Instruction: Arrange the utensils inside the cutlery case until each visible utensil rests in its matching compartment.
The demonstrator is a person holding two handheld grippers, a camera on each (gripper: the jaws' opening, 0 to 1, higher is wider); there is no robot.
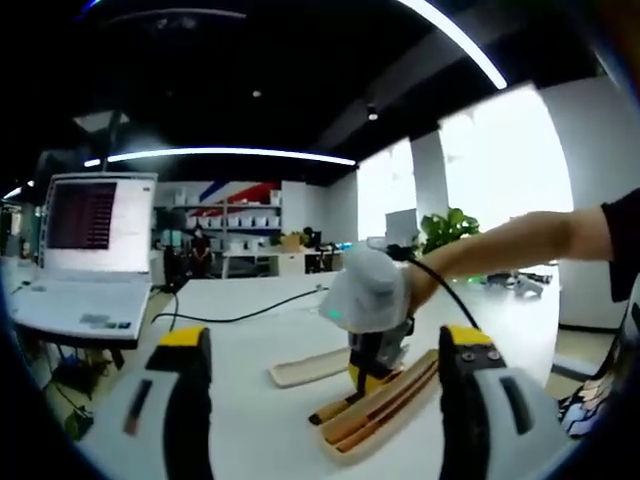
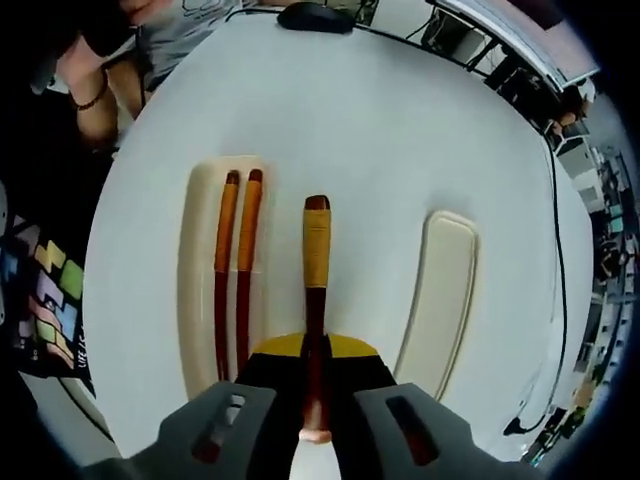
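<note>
Bright windows (image 1: 505,165), ceiling light strips (image 1: 230,153), distant shelving (image 1: 235,222).

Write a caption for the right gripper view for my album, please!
Right hand-held gripper holds a wooden-handled utensil above the white table, between the chopsticks in the case and its lid.

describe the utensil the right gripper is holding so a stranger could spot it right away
On the white table, find the long cream case holding two chopsticks, with its lid lying apart on the other side. Between case and lid, outside both, is a single dark wooden utensil clamped in the right gripper. Unlike the paired chopsticks, it is alone and has a yellowish wrapped band near its far end.
</note>
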